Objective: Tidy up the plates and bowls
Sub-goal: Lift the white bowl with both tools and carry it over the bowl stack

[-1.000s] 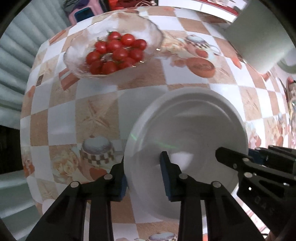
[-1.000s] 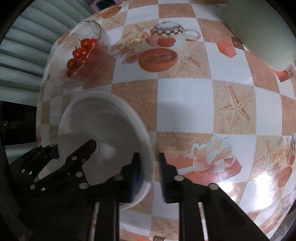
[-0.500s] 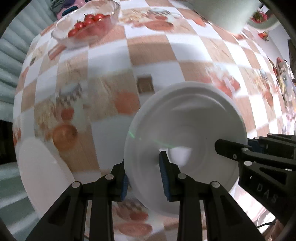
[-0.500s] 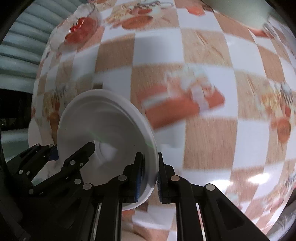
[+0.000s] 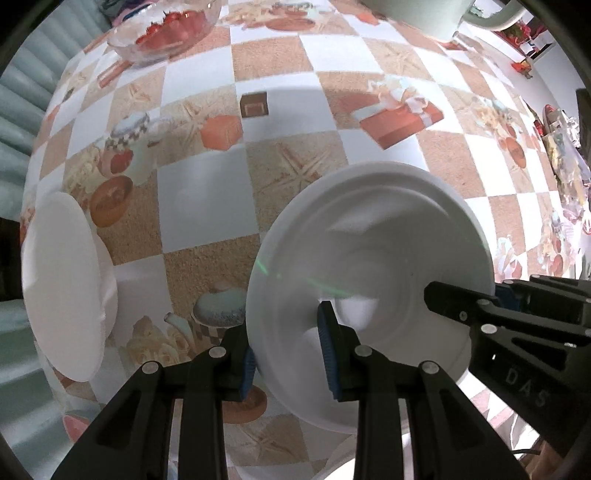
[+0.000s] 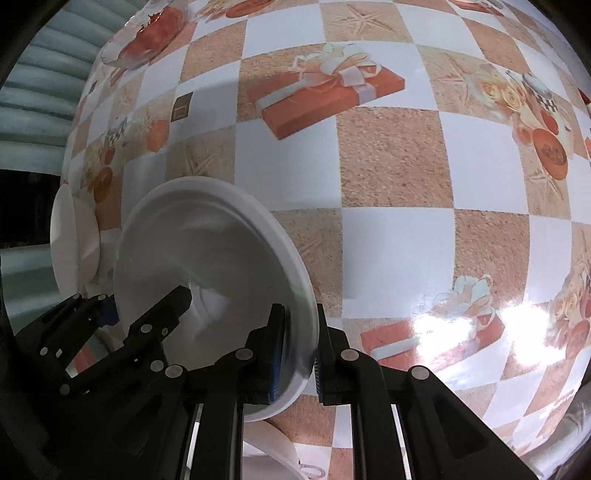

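A white bowl (image 5: 376,266) hangs above the checkered tablecloth, held by both grippers. My left gripper (image 5: 286,358) is shut on its near-left rim. My right gripper (image 6: 297,356) is shut on its right rim; it shows at the right of the left wrist view (image 5: 487,317). The bowl fills the lower left of the right wrist view (image 6: 207,258). A second white bowl or plate (image 5: 62,288) stands at the table's left edge, also in the right wrist view (image 6: 70,240). Another white dish rim (image 6: 273,454) shows just below the held bowl.
A glass bowl of cherry tomatoes (image 5: 166,29) stands at the far left of the table (image 5: 207,206), also in the right wrist view (image 6: 144,37). A pale green container (image 5: 417,14) stands at the far edge. Cluttered items (image 5: 561,147) lie at the right.
Both grippers have carried the white bowl back toward the near-left part of the table. The tomato bowl has receded and the white dish at the left edge has come into view.
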Available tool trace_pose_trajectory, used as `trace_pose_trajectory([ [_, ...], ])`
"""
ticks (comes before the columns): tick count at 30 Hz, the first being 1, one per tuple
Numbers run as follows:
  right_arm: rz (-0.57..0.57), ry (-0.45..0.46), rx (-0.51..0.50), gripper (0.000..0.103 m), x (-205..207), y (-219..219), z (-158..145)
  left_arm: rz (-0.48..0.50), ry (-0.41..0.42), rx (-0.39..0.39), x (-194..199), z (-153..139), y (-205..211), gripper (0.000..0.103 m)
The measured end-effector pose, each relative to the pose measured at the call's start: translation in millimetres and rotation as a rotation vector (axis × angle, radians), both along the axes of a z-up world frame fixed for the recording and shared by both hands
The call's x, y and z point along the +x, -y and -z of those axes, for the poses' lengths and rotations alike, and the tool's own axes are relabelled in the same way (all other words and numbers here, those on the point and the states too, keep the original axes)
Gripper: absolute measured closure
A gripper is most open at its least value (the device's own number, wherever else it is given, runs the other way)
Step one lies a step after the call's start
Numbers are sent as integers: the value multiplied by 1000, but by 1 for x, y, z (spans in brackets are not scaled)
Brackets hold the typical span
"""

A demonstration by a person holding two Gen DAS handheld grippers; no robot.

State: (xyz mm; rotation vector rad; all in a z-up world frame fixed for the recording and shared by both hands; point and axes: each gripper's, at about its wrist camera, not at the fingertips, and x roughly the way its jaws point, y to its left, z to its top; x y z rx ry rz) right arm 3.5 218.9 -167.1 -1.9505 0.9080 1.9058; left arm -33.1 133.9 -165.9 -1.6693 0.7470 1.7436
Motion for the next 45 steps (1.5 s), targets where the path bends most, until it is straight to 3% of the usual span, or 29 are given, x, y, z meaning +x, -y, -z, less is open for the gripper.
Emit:
trace_pose_trajectory([
  [16,13,-91,50,87,17,-2,-78,-11,-123,82,10,-97,22,70],
  [25,-3,-112,82,87,35,21,-114,-9,-132,113,19,-121,38,70],
  [38,-15,-70,83,87,80,57,-126,94,-77,106,66,-126,75,71],
  [45,23,-10,55,87,109,69,-106,54,72,106,69,-102,87,81],
])
